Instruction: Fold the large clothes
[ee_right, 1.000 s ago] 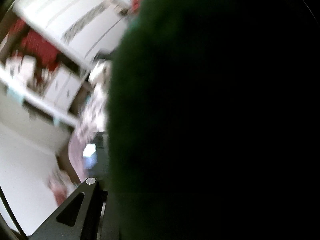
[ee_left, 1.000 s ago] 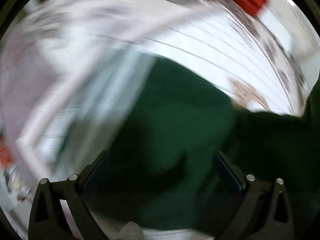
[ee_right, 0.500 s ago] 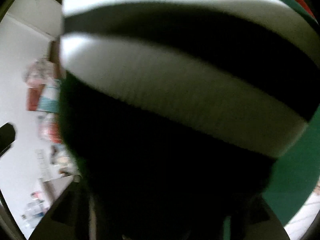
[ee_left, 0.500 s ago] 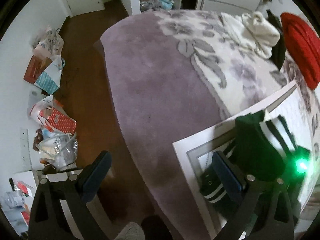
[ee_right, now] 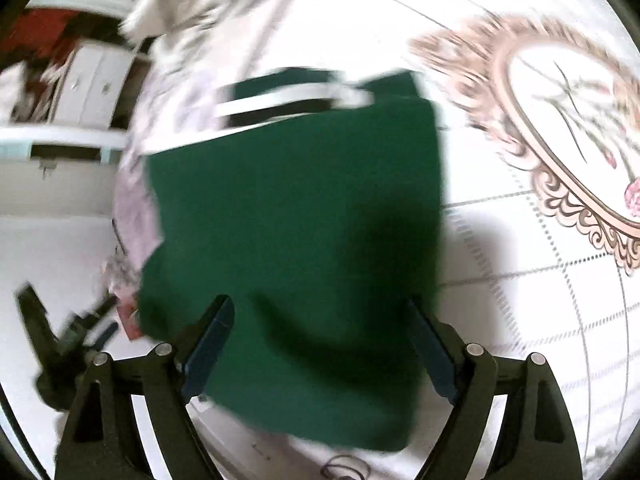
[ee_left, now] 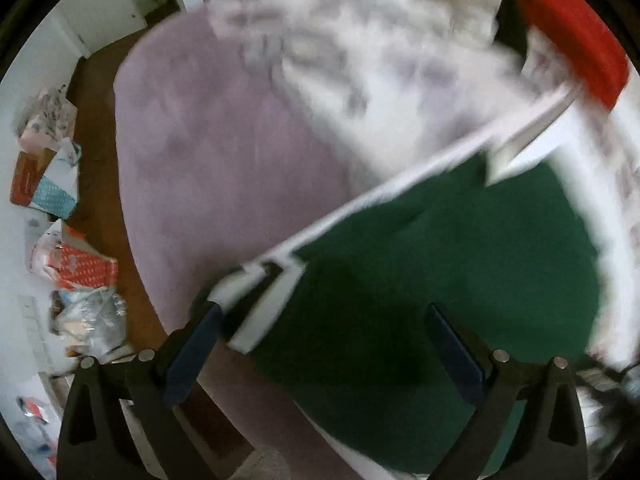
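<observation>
A bed (ee_left: 224, 168) fills most of the left wrist view, its lilac cover running to a rounded edge above brown floor (ee_left: 100, 120), with a flowered white part toward the far side. On the bed lies a white board (ee_right: 520, 280) ruled with thin lines and printed with an ornate oval frame; its pale edge crosses the left wrist view as a blurred diagonal band. The dark green garment (ee_right: 296, 232) lies flat on that board as a roughly rectangular folded shape, one side along the board's edge nearest the lilac cover, and its striped black-and-white cuff (ee_right: 280, 100) sits at the far end of the fold. Both views are smeared by motion, so finer creases cannot be made out. At the far edge of the bed rest a red item (ee_left: 572, 36) and a cream-coloured bundle (ee_left: 452, 4). Paper bags and packages (ee_left: 64, 240) lie on the floor along the wall. The left gripper (ee_left: 320, 352) points down over the garment's near part, its fingers wide apart and nothing pressed between them. The right gripper (ee_right: 320, 344) hangs above the garment's near edge; its jaws have just been opening and stand wide, the cloth lying below them, not pinched.
</observation>
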A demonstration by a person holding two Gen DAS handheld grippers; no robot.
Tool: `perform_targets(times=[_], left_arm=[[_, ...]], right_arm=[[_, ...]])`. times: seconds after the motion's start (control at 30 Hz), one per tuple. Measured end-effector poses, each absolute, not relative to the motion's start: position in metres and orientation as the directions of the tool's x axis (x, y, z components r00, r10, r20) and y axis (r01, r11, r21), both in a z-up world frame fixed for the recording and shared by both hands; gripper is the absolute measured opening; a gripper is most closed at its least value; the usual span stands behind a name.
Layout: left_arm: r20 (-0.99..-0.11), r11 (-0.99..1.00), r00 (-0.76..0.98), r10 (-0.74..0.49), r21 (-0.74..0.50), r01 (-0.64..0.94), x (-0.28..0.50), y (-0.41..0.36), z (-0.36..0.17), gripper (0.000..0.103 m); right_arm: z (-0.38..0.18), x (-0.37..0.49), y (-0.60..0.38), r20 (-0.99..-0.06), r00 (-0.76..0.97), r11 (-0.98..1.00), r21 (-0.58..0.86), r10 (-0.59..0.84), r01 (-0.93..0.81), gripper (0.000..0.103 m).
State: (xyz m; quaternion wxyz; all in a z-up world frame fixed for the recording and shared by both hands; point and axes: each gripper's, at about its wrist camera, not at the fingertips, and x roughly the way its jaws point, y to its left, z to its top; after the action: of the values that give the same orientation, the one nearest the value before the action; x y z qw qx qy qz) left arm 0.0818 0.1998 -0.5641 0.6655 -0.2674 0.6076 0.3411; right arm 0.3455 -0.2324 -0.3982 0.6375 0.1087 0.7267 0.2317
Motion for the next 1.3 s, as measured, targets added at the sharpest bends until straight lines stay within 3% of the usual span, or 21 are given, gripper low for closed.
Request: perform_targets(times=[0.07, 0.13, 0.23, 0.27, 0.37, 0.4, 0.53, 0.6, 0.67, 0.77, 0.83, 0.97, 1.07, 1.13, 1.17, 1.2, 1.27, 1.3], left_arm=[[-0.996, 0.627, 0.032, 0.079, 0.025, -0.778, 0.077, 0.202, -0.596, 0.103], [-0.996, 0.608, 0.07, 0.059, -0.019, -0.794, 0.072, 0.21, -0.599, 0.103], [-0.995, 0.635, 0.051, 0.084, 0.014, -0.773, 0.078, 0.213, -0.593, 0.103], [-0.995, 0.636, 0.045, 0.087, 0.021, -0.772, 0.08, 0.213, -0.593, 0.103], [-0.995, 0.64, 0.038, 0.092, 0.03, -0.768, 0.084, 0.216, -0.591, 0.103], [-0.994, 0.644, 0.036, 0.107, 0.041, -0.764, 0.087, 0.217, -0.588, 0.103], [-0.98, 0.696, 0.015, 0.196, 0.129, -0.706, 0.101, 0.209, -0.573, 0.103], [-0.978, 0.725, 0.025, 0.208, 0.137, -0.675, 0.107, 0.202, -0.565, 0.103], [-0.98, 0.738, 0.035, 0.197, 0.124, -0.664, 0.109, 0.195, -0.56, 0.103], [-0.98, 0.74, 0.07, 0.184, 0.092, -0.667, 0.104, 0.184, -0.548, 0.103], [-0.98, 0.737, 0.087, 0.18, 0.076, -0.671, 0.104, 0.173, -0.545, 0.103], [-0.988, 0.728, 0.064, 0.141, 0.06, -0.683, 0.102, 0.163, -0.56, 0.103], [-0.991, 0.71, 0.067, 0.12, 0.038, -0.703, 0.097, 0.163, -0.57, 0.103], [-0.99, 0.7, 0.084, 0.111, 0.018, -0.714, 0.095, 0.165, -0.574, 0.103], [-0.991, 0.696, 0.088, 0.106, 0.01, -0.718, 0.094, 0.166, -0.575, 0.103], [-0.99, 0.69, 0.095, 0.1, 0.0, -0.724, 0.092, 0.167, -0.576, 0.103], [-0.99, 0.675, 0.113, 0.087, -0.025, -0.737, 0.088, 0.17, -0.575, 0.103], [-0.989, 0.672, 0.122, 0.082, -0.035, -0.74, 0.087, 0.171, -0.575, 0.103]], right_arm=[[-0.428, 0.354, -0.251, -0.813, -0.217, 0.821, 0.566, 0.54, -0.078, 0.103], [-0.442, 0.357, -0.291, -0.754, -0.254, 0.773, 0.633, 0.606, -0.035, 0.103], [-0.462, 0.36, -0.289, -0.693, -0.253, 0.711, 0.703, 0.676, -0.025, 0.103], [-0.461, 0.36, -0.288, -0.69, -0.248, 0.705, 0.708, 0.68, -0.038, 0.101], [-0.465, 0.339, -0.263, -0.707, -0.178, 0.721, 0.693, 0.685, 0.02, 0.077], [-0.459, 0.325, -0.271, -0.709, -0.143, 0.722, 0.687, 0.691, 0.082, 0.073], [-0.456, 0.263, -0.308, -0.73, -0.112, 0.731, 0.636, 0.674, 0.248, 0.074], [-0.466, 0.235, -0.303, -0.731, -0.172, 0.741, 0.596, 0.66, 0.31, 0.081], [-0.453, 0.226, -0.304, -0.75, -0.242, 0.781, 0.539, 0.615, 0.314, 0.081], [-0.383, 0.249, -0.311, -0.877, -0.114, 0.884, 0.458, 0.467, 0.093, 0.082], [-0.353, 0.272, -0.296, -0.894, -0.067, 0.891, 0.448, 0.444, -0.078, 0.084], [-0.359, 0.318, -0.21, -0.911, -0.125, 0.81, 0.407, 0.393, -0.423, 0.087], [-0.402, 0.328, -0.158, -0.919, -0.259, 0.697, 0.394, 0.297, -0.6, 0.089], [-0.418, 0.315, -0.133, -0.928, -0.294, 0.59, 0.372, 0.227, -0.716, 0.074], [-0.42, 0.31, -0.135, -0.93, -0.295, 0.573, 0.367, 0.218, -0.733, 0.052], [-0.422, 0.311, -0.133, -0.918, -0.33, 0.581, 0.395, 0.221, -0.711, 0.046], [-0.421, 0.325, -0.139, -0.863, -0.421, 0.647, 0.492, 0.277, -0.583, 0.033], [-0.424, 0.338, -0.156, -0.76, -0.517, 0.692, 0.616, 0.395, -0.377, 0.03]])
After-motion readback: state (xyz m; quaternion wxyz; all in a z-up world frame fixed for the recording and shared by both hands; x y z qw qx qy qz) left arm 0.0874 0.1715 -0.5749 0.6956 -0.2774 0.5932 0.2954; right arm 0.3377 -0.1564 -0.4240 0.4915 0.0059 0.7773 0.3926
